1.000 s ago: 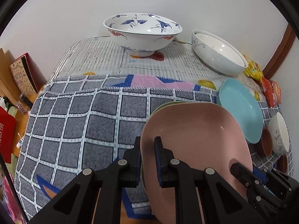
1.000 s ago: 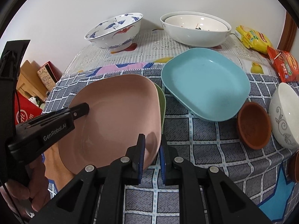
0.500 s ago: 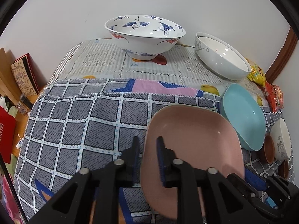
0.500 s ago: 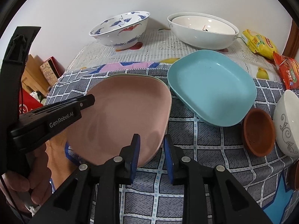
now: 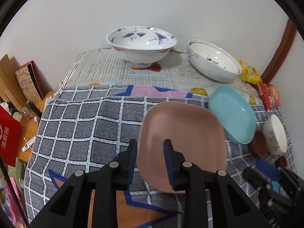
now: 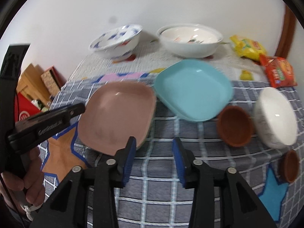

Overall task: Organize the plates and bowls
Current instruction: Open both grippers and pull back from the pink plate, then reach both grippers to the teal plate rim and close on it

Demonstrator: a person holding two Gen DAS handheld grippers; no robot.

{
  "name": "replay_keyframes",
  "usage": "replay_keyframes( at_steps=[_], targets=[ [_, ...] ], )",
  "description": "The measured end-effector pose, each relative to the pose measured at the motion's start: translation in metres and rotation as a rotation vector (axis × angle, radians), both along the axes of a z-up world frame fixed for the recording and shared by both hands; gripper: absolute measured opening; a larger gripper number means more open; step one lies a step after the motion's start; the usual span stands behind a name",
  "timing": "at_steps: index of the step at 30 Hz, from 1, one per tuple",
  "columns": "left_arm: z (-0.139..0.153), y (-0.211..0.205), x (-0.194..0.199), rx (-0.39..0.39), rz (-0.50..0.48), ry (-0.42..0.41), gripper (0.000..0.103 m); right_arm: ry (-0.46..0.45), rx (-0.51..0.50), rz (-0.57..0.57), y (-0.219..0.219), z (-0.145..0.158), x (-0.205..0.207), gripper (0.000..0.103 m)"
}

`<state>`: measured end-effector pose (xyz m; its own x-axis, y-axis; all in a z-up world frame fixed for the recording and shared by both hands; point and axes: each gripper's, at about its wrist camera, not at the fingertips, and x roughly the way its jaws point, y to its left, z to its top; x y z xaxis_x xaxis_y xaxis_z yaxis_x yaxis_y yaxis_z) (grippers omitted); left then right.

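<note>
A pink plate [image 5: 182,136] lies flat on the checked cloth [image 5: 79,125]. My left gripper [image 5: 150,152] hovers over the plate's near left rim. Its jaws stand a little apart, and the blue pads [image 5: 133,159] do not press on the rim. The right wrist view shows the same pink plate [image 6: 117,114] just left of my right gripper [image 6: 154,152]. That gripper's jaws are opening, with only cloth between them. A teal plate [image 6: 191,89] sits to the right of the pink one.
At the back stand a blue-bird bowl [image 5: 141,45] and nested white bowls [image 5: 212,60]. A brown small bowl [image 6: 234,125], a white patterned bowl [image 6: 275,115] and another brown bowl [image 6: 290,165] sit right. Snack packets [image 6: 278,71] lie far right. Boxes crowd the floor left.
Both grippers were shut on the pink plate's rim. They have let go, their jaws have widened, and both have drawn up and back. The plate now rests on the table.
</note>
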<state>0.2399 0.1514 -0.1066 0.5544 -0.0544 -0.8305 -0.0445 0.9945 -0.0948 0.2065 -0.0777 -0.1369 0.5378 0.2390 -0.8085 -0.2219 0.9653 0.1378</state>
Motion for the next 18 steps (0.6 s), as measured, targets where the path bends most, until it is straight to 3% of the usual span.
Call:
replay_keyframes(
  at_steps=[8,14,18],
  targets=[
    [0.033,-0.038,-0.013,0.030,-0.055,-0.053,0.034,-0.090,-0.031,-0.109,-0.054,0.036,-0.013,0.048],
    [0.052,-0.064,-0.011,0.026,-0.079,-0.087,0.046,-0.136,-0.043,-0.115,-0.083,0.055,-0.015,0.052],
    [0.056,-0.082,-0.003,0.023,-0.086,-0.094,0.046,-0.171,-0.025,-0.125,-0.098,0.061,-0.011,0.052]
  ],
)
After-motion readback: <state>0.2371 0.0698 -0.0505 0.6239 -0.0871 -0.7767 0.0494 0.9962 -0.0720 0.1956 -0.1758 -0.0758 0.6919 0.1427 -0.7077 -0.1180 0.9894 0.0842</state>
